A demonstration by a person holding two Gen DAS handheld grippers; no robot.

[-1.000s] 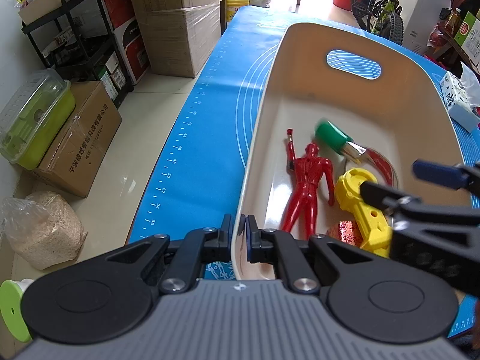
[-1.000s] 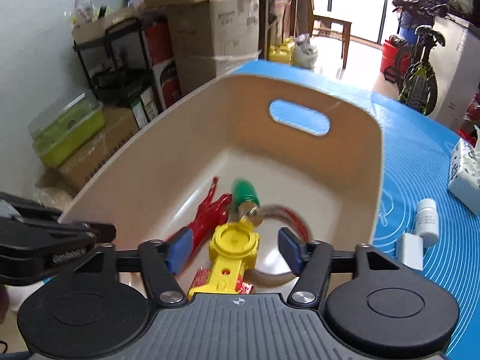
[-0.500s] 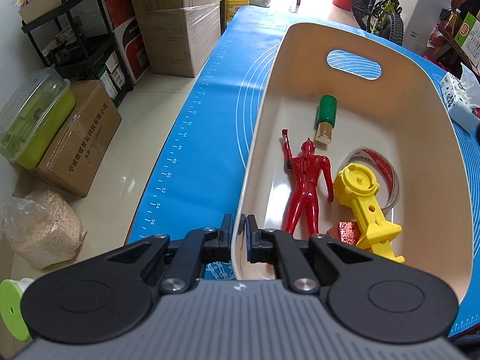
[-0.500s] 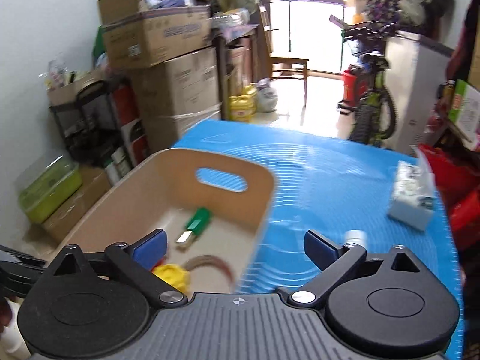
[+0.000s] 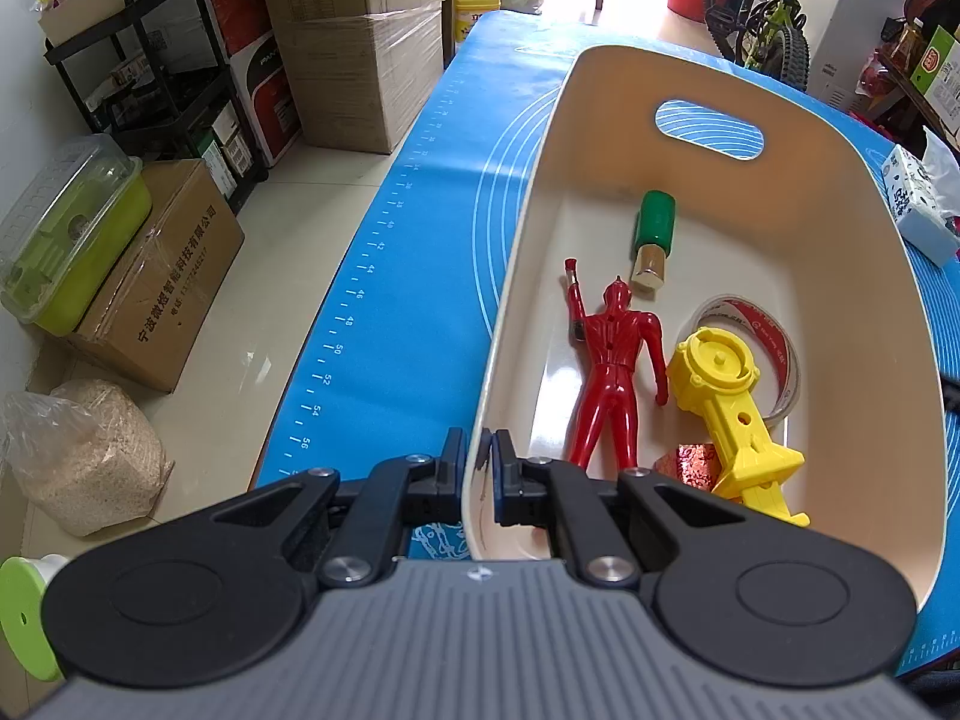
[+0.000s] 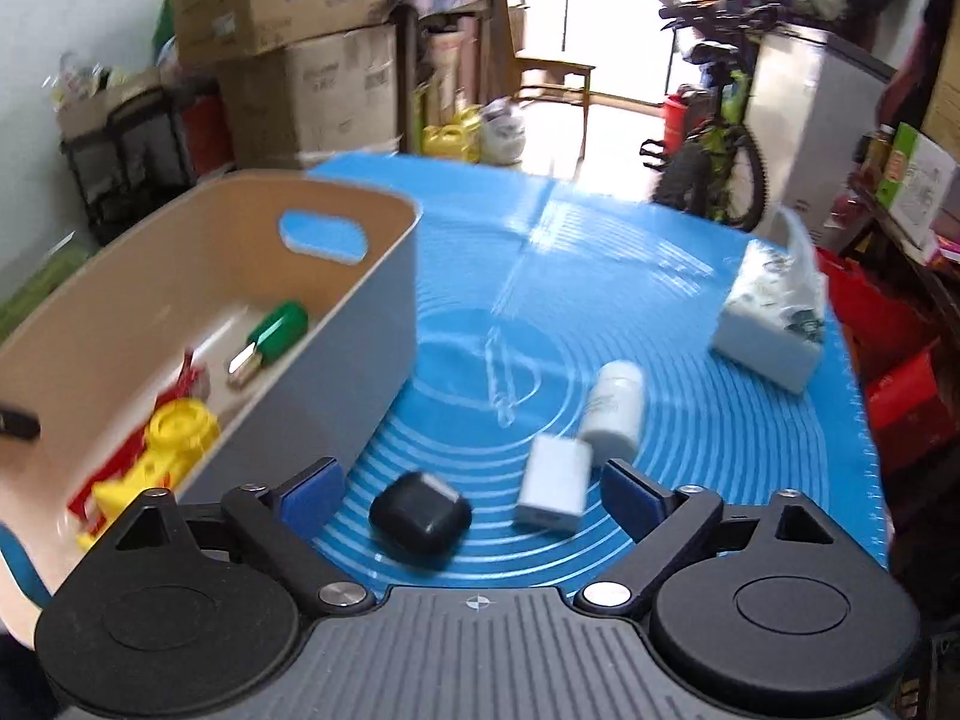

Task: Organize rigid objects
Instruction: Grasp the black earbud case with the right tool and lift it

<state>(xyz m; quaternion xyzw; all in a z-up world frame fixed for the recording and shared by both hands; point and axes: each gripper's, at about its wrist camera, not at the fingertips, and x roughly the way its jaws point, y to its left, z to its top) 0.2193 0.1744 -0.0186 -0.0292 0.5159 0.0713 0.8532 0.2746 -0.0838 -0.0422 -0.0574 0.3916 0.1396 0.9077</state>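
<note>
My left gripper (image 5: 478, 468) is shut on the near rim of the cream bin (image 5: 510, 276). A red figure (image 5: 612, 360), a yellow toy (image 5: 720, 396), a green-capped stopper (image 5: 655, 219), a tape roll (image 5: 774, 336) and a red glittery piece (image 5: 690, 462) lie in the bin. My right gripper (image 6: 470, 495) hovers over the blue mat (image 6: 540, 252) right of the bin (image 6: 384, 312), its wide jaws closing slightly and gripping nothing. A black case (image 6: 420, 519) and a white adapter (image 6: 555, 483) lie in front of its gap, a white bottle (image 6: 615, 411) just beyond.
A tissue pack (image 6: 774, 324) sits at the mat's far right edge. Left of the table are cardboard boxes (image 5: 156, 276), a green lidded container (image 5: 66, 228) and a sack (image 5: 78, 456) on the floor. A bicycle (image 6: 714, 156) stands behind the table.
My right gripper left the bin and swung right over the mat, its jaws wider. The green-capped stopper it hovered over now lies still in the bin. The left gripper kept its grip.
</note>
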